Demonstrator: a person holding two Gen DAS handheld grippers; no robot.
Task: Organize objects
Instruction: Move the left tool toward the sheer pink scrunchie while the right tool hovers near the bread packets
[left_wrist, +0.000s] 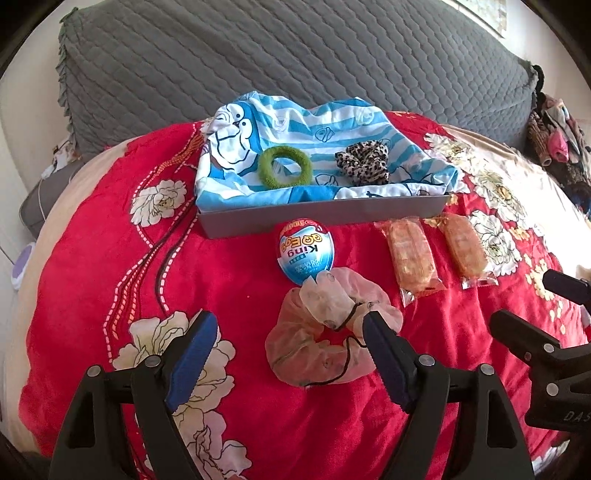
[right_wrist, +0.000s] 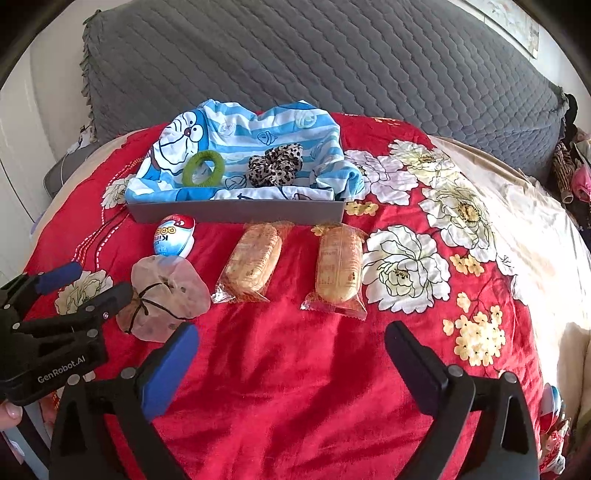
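1 pink scrunchie (left_wrist: 332, 332) seemingly touches left tool (left_wrist: 291, 354).

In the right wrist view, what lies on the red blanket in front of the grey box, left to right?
Sheer pink scrunchie → blue-and-white egg-shaped toy pack → clear-wrapped pastry → second clear-wrapped pastry.

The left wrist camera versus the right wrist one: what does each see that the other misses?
Only the left wrist view shows the left gripper from behind, jaws open beside the pink scrunchie. Only the right wrist view shows the right gripper open over bare red quilt, and a fingertip. Both show the grey tray with the green scrunchie and leopard scrunchie, the egg toy and two wrapped snacks.
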